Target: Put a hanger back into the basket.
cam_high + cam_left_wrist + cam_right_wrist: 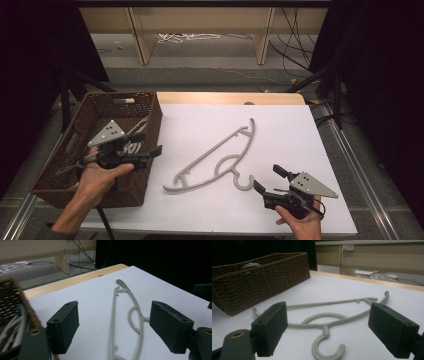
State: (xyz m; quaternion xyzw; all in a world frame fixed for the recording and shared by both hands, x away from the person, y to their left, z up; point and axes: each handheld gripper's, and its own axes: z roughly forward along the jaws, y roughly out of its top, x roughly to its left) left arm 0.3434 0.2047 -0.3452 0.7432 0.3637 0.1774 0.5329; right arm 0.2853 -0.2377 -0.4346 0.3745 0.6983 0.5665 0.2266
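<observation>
Ok, high view first: my left gripper (149, 143) sits over the right wall of the wicker basket (60, 170) at the table's left edge, jaws spread, nothing btwn them. Grey hanger (220, 157) lies flat on the white table sheet (295, 135), mid-table, hook end pointing toward my right gripper (269, 180). Right gripper is near the front right, jaws apart and empty, tips just beside the hook but not touching it. More pale hangers (131, 146) are in the basket, partly hidden under my left hand (100, 177).

Left gripper view: both black pads stand wide w/ bare sheet btwn them, released. Hanger (125, 322) lies ahead on the sheet, seen lengthwise, closer to the right-hand pad, no contact. Basket (13, 302) corner at the left of frame, pale hanger wires (17, 325) inside it.

Right gripper view: pads wide apart, nothing gripped. Hanger (329, 317) flat on the sheet straight ahead; its hook curls btwn the two pads, clear of both. Basket (262, 282) further back on the left, a rounded grey hanger part (250, 265) poking above its rim.
</observation>
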